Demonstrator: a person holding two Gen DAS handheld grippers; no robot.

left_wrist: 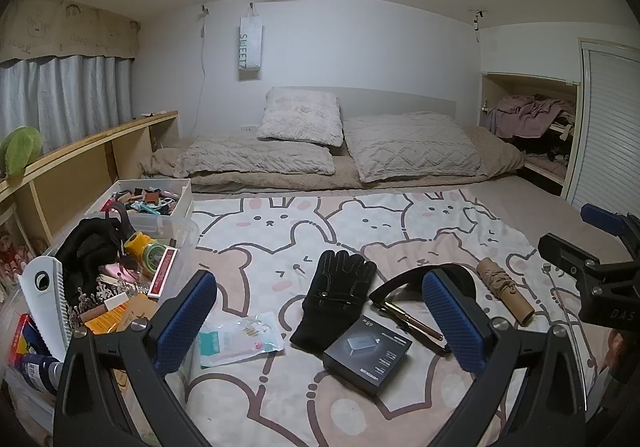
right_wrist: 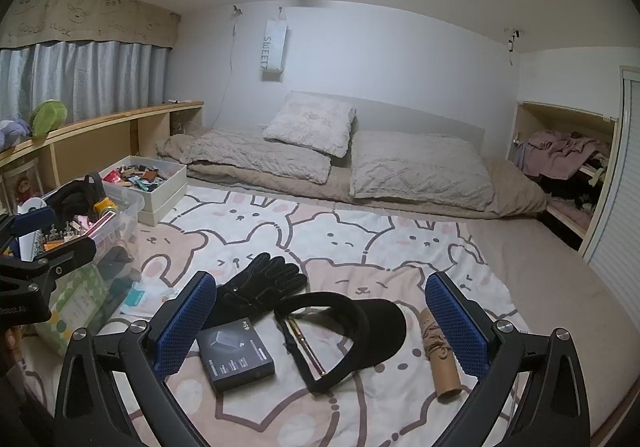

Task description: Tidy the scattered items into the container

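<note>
With both the left gripper (left_wrist: 320, 321) and right gripper (right_wrist: 322, 321) wide open and empty, pinch the black glove (left_wrist: 334, 297) mid-palm before carrying it to the clear bin (left_wrist: 180, 231)

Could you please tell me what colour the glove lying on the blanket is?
The glove is black, clearest in the left wrist view.

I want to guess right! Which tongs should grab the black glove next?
Probably the left tongs: the black glove lies between their open fingers, nearer the clear container. The right tongs sit over the visor.
</note>
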